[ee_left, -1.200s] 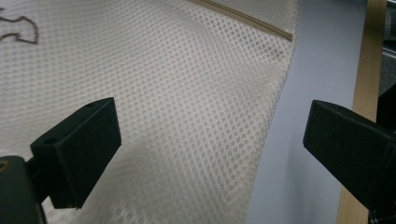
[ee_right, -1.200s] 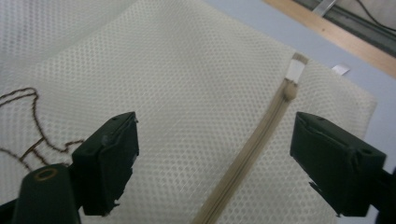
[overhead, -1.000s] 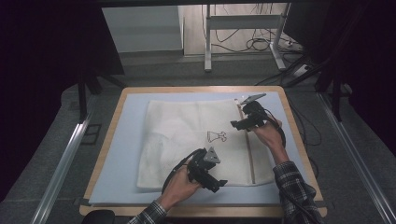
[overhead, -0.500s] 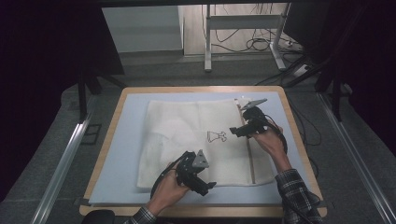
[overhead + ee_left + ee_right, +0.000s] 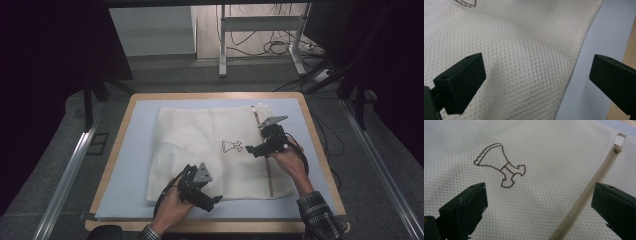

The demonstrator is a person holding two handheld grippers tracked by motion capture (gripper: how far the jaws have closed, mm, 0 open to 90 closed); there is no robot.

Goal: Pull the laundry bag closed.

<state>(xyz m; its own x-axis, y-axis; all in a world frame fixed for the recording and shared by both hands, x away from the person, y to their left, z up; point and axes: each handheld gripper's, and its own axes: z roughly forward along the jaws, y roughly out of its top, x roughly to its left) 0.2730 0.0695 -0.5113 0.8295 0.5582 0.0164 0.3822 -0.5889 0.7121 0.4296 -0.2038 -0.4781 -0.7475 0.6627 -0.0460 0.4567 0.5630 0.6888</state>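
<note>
Your left gripper hovers over the mesh bag's near edge, jaws spread wide, holding nothing. Farther along the bag, your right gripper gapes empty beside the zipper. Nothing looks grasped yet.

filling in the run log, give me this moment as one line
scene: white mesh laundry bag flat on blue mat | left tool: open, over bag's near edge | right tool: open, between dress emblem and zipper | holding: nothing

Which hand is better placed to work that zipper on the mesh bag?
Probably the right. The right gripper hovers open beside the zipper; the left gripper sits at the mesh bag's near edge.
</note>
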